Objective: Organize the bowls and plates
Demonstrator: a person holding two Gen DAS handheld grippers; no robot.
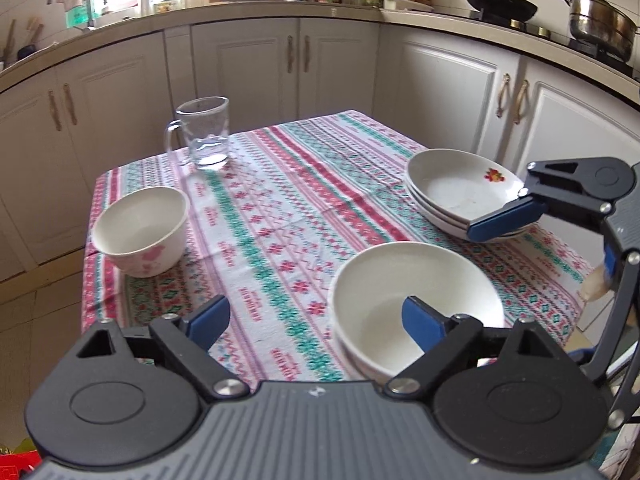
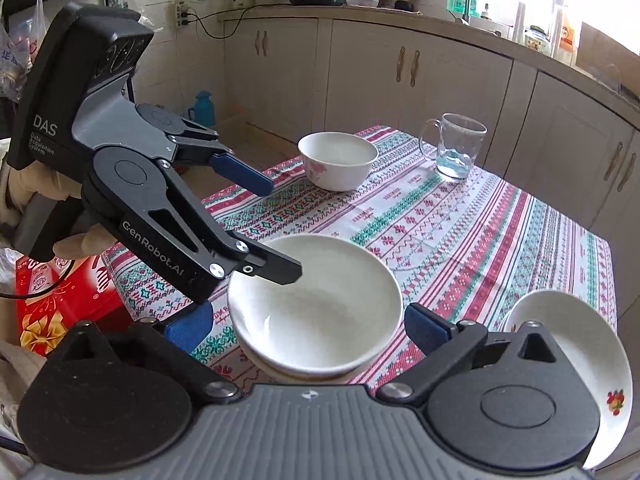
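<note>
Two white bowls sit nested [image 1: 416,312] [image 2: 316,308] near the front of the patterned tablecloth [image 1: 280,200]. My left gripper [image 1: 316,320] [image 2: 280,232] is open: its right finger hangs over the stack's inside, its left finger is outside, and neither touches. A third white bowl with pink flowers [image 1: 140,232] [image 2: 338,160] stands alone at the far left. Stacked white plates with a fruit decal [image 1: 460,192] [image 2: 588,340] lie at the right. My right gripper [image 2: 308,328] is open and empty. One of its blue pads [image 1: 504,220] shows over the plates' near rim.
A glass mug [image 1: 204,136] [image 2: 456,148] stands at the table's far edge. Cabinets and a counter with a wok [image 1: 500,4] and a pot [image 1: 600,24] ring the table. A red box [image 2: 60,300] sits below the table's near corner. A gloved hand [image 2: 24,196] holds the left gripper.
</note>
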